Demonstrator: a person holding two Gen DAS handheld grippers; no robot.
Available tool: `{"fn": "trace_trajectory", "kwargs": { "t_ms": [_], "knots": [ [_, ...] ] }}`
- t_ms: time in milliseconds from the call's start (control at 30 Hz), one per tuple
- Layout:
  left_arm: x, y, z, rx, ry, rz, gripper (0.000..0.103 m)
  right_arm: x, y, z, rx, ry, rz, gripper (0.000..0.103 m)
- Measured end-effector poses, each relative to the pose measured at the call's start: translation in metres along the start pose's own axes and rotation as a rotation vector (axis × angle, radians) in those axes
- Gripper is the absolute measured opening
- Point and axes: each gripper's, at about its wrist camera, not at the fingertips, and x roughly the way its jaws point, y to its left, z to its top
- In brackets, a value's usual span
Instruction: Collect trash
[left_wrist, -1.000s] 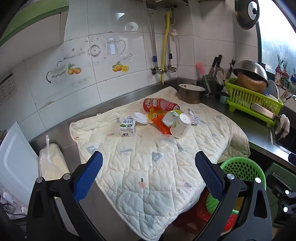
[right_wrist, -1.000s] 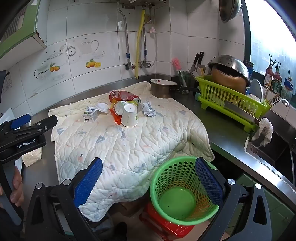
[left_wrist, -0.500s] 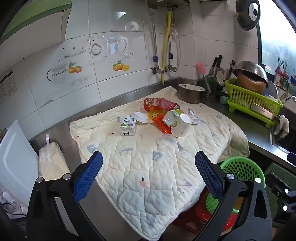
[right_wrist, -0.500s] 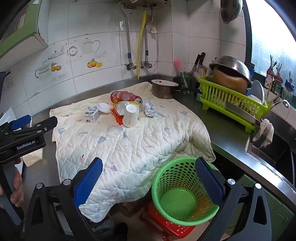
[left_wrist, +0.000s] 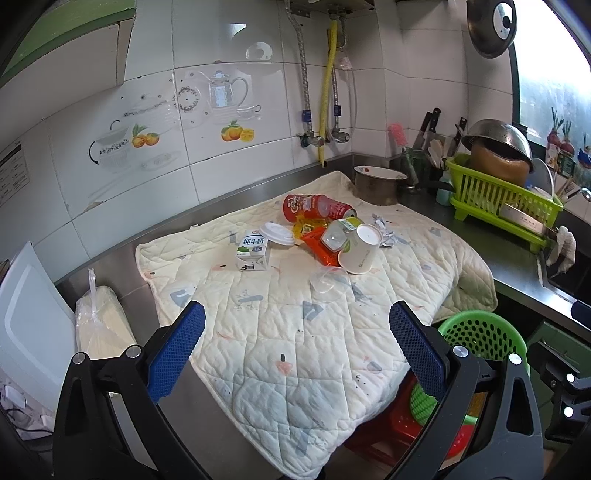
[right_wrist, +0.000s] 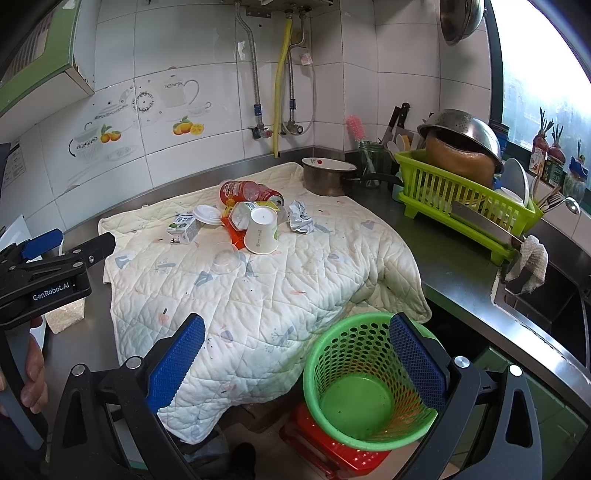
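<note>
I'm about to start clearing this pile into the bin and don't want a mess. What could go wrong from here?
1. The paper cup leans on the orange wrapper and other trash; pulling one piece may topple the rest.
2. The clear plastic cup is thin and hard to see, so open jaws may crush or miss it.
3. The green basket sits low on a red stool beyond the quilt's edge; drops could miss.
</note>
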Motion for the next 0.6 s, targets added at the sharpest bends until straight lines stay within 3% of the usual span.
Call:
{"fn": "trace_trajectory", "kwargs": {
  "t_ms": [600],
  "knots": [
    [0.0053,0.0007,0.0004,0.004,0.002,0.001,0.098,0.0057,0.0024,0.0013,0.002,0.002,0.004,0.097]
  ]
}}
